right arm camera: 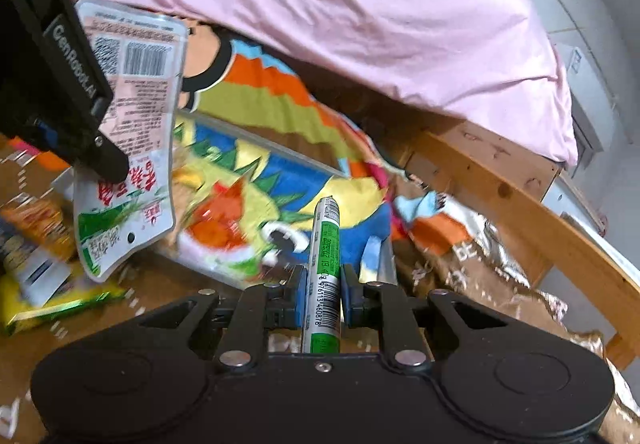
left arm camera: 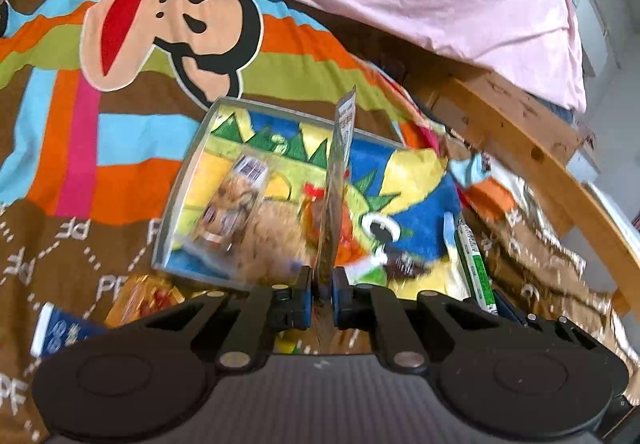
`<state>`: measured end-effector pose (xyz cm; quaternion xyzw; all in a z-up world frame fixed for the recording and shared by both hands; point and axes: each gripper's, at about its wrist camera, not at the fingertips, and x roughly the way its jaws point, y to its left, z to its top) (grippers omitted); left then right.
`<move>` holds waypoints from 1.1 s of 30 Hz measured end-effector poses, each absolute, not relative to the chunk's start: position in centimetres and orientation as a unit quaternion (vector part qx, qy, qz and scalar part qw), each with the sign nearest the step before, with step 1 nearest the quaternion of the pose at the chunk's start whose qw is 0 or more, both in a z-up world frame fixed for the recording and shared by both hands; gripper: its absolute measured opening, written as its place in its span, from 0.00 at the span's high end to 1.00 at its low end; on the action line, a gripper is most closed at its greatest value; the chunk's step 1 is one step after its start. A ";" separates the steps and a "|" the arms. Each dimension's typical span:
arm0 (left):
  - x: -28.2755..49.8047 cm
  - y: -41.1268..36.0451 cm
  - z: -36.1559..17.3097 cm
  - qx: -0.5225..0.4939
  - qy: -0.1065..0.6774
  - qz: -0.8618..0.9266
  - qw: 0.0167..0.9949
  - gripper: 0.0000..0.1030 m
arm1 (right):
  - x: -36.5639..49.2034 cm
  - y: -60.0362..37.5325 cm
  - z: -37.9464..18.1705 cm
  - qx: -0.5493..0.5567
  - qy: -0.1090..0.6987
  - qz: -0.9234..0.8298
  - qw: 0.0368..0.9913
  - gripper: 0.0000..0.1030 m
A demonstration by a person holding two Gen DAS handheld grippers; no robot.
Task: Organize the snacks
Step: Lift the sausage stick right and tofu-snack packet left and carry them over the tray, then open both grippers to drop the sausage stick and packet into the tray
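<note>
My left gripper point(left arm camera: 322, 286) is shut on a flat snack pouch point(left arm camera: 338, 180), seen edge-on above a clear tray point(left arm camera: 176, 196). In the right wrist view the same pouch point(right arm camera: 132, 132) shows its pink and green printed back, held by the left gripper's fingers point(right arm camera: 100, 156) at the upper left. My right gripper point(right arm camera: 323, 284) is shut on a green and white snack stick point(right arm camera: 325, 256) above the tray's near right corner point(right arm camera: 384, 256). The stick also shows in the left wrist view point(left arm camera: 474, 268). A clear snack packet point(left arm camera: 232, 200) lies in the tray.
The tray has a colourful dinosaur picture and sits on a brown patterned bedspread point(left arm camera: 80, 244). Loose snack packs point(right arm camera: 36, 256) lie at the left. A pink quilt point(right arm camera: 360, 24) is heaped behind. A wooden bed rail point(right arm camera: 520, 212) runs along the right.
</note>
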<state>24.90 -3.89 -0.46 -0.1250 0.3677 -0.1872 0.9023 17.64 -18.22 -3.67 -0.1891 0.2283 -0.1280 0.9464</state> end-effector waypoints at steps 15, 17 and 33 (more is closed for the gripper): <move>34.3 -6.0 -2.0 -0.152 0.332 -0.205 0.908 0.91 | 28.1 -22.3 -4.6 -0.121 0.204 -0.144 0.961 0.82; 35.1 -5.9 -2.4 -0.163 0.333 -0.207 0.905 0.91 | 28.8 -22.5 -5.1 -0.110 0.209 -0.143 0.961 0.82; 37.7 -4.8 -4.9 -0.183 0.355 -0.188 0.897 0.90 | 30.9 -22.4 -8.7 -0.086 0.263 -0.133 0.952 0.82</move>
